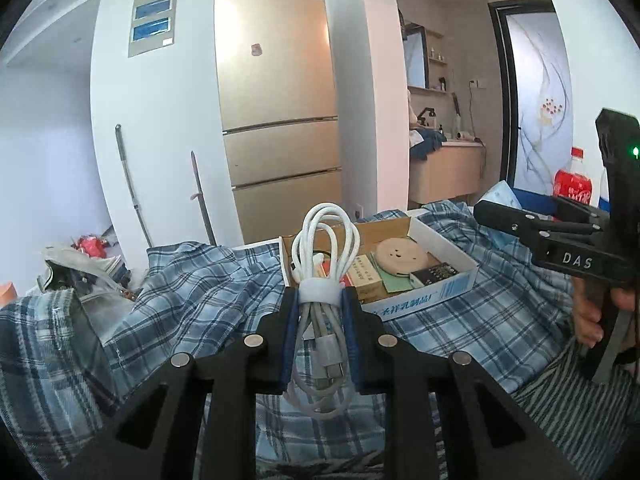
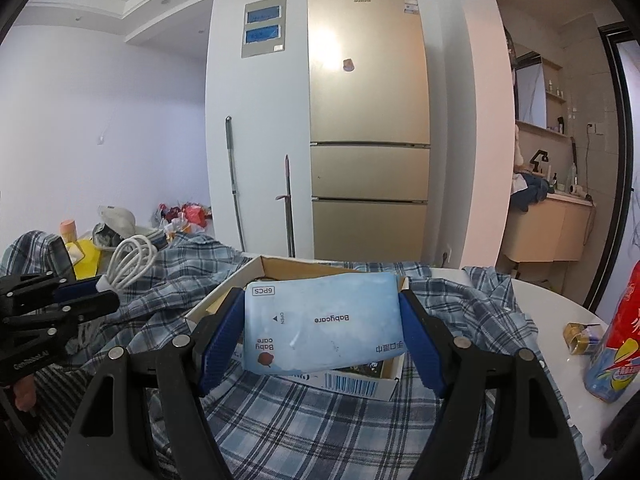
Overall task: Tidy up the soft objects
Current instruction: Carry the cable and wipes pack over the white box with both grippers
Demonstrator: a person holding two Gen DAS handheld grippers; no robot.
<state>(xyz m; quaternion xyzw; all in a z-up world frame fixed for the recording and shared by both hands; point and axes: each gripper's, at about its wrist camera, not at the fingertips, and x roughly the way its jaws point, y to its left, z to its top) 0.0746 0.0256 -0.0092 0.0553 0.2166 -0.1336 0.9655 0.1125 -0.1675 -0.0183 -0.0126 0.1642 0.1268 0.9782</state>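
Black finger linkages fill the foreground of both wrist views. Left gripper [image 1: 320,304] has its blue pads clenched on a coiled white cable [image 1: 325,248], pinching it just below the white strap that binds the bundle; loops stand up above the jaws, plug ends hang below. Cable is held clear of the blue plaid cloth [image 1: 200,280] spread over the table, near the left side of the open cardboard box [image 1: 448,280]. Right gripper [image 2: 322,320] is closed on a pale blue wipes pack [image 2: 320,320], pads pressing its two short ends; pack is carried roughly flat, printed face up, hovering over the box [image 2: 240,280] and hiding most of its inside. From the left view the box already holds a round wooden disc [image 1: 400,258], small cartons and a dark packet. Right gripper shows at the right edge of that view, with fingers of the person's hand [image 1: 588,320] on its handle. A red soda bottle [image 2: 616,332] stands on the bare white tabletop to the right, apart from the work. Judgement: both soft items are picked and in transit, so the step in hand is delivery to the box. Next move likely calls for lowering the pack into free space, easing the jaws apart, then bringing the cable over the rim without snagging its loops. Limp loops could catch the box wall.
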